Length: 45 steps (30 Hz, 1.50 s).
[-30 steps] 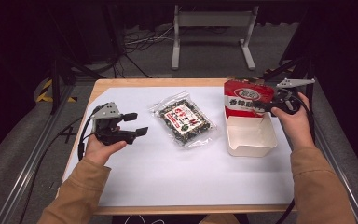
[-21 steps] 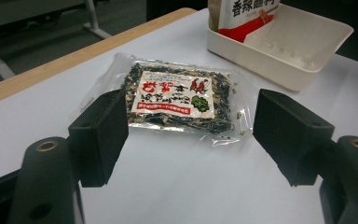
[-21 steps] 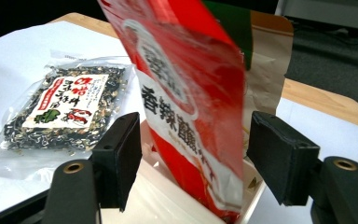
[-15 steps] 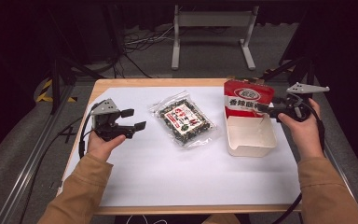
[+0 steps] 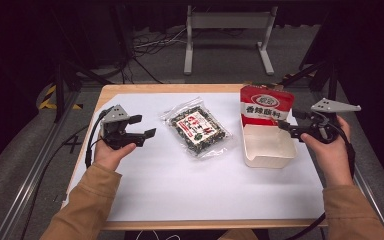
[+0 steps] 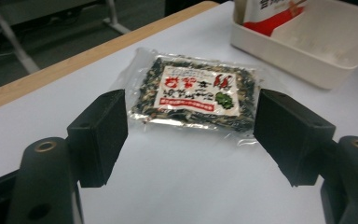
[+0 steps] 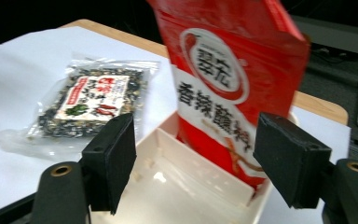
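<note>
Red pouch (image 5: pixel 266 106): upright in tray (image 5: pixel 269 148), apparently released. Clear packet (image 5: pixel 197 126): on surface, unpacked. Right gripper (image 5: pixel 286 127) jaws just opened, empty; left gripper (image 5: pixel 147 130) jaws spread.

On the desk (image 5: pixel 180 200), the snack packet (image 5: pixel 197 128) lies flat about dead centre. The tray (image 5: pixel 269 148) sits at its 3 o'clock, with the sauce pouch (image 5: pixel 266 106) standing upright in the tray's far end, 12 o'clock side.

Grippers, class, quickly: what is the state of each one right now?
Left gripper: jaws open, holding nothing.
Right gripper: jaws open, just been opening, nothing between them, beside the red packet.
</note>
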### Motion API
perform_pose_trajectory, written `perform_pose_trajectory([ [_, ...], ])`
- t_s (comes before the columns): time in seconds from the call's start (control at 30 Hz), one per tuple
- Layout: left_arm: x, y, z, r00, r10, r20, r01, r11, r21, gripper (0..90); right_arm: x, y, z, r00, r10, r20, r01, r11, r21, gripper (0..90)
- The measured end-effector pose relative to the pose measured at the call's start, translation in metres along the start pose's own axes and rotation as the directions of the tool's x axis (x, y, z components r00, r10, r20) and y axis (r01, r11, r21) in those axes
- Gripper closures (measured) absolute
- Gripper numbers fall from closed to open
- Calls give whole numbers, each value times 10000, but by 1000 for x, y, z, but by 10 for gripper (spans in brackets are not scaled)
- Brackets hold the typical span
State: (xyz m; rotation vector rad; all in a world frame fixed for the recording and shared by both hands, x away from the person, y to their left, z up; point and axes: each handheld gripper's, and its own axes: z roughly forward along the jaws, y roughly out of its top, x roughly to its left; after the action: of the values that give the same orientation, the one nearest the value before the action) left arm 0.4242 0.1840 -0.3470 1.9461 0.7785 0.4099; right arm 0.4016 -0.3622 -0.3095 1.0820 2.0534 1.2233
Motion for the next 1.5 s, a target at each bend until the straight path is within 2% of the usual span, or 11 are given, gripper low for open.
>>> perform_pose_trajectory([
  [0.23, 2, -2, 1, 9999, -74, -77, 75, 9999, 123, 273, 29, -4, -3, 9981, -211, -575, 208, 9998, -62, 322],
  [0.47, 5, -3, 2, 9996, -263, -33, 264, 9992, 298, 284, 54, -5, 1, 9912, -507, -1223, 494, 9987, -139, 344],
  [0.5, 5, -3, 2, 9996, -263, -33, 264, 9992, 298, 296, 54, -5, 1, 9912, -507, -1223, 494, 9987, -139, 344],
  [0.57, 8, -4, 3, 9971, -647, -400, 668, 9963, 539, 308, 60, -6, 2, 9892, -589, -1340, 562, 9981, -236, 344],
  [0.63, 14, -5, 5, 9927, -1145, -374, 1163, 9918, 527, 316, 66, -8, 5, 9877, -729, -1380, 700, 9972, -259, 344],
  [0.7, 18, -5, 8, 9898, -1398, -291, 1411, 9886, 526, 315, 69, -10, 7, 9873, -766, -1394, 738, 9969, -255, 347],
  [0.9, 25, -3, 18, 9908, -1223, -572, 1273, 9874, 935, 275, 81, -13, 14, 9789, -941, -1816, 932, 9956, -138, 349],
  [0.93, 25, -1, 19, 9898, -1285, -614, 1339, 9864, 950, 275, 82, -13, 15, 9775, -994, -1859, 985, 9950, -143, 348],
  [1.13, 34, 17, 29, 9924, -950, -783, 1036, 9880, 1148, 261, 92, -13, 19, 9660, -1295, -2236, 1298, 9914, -134, 347],
  [1.37, 45, 31, 48, 9940, -903, -625, 964, 9899, 1035, 256, 104, -18, 23, 9517, -1606, -2618, 1596, 9869, -253, 349],
  [1.5, 50, 32, 59, 9942, -867, -633, 930, 9901, 1055, 275, 108, -23, 26, 9494, -1549, -2734, 1511, 9879, -350, 355],
])
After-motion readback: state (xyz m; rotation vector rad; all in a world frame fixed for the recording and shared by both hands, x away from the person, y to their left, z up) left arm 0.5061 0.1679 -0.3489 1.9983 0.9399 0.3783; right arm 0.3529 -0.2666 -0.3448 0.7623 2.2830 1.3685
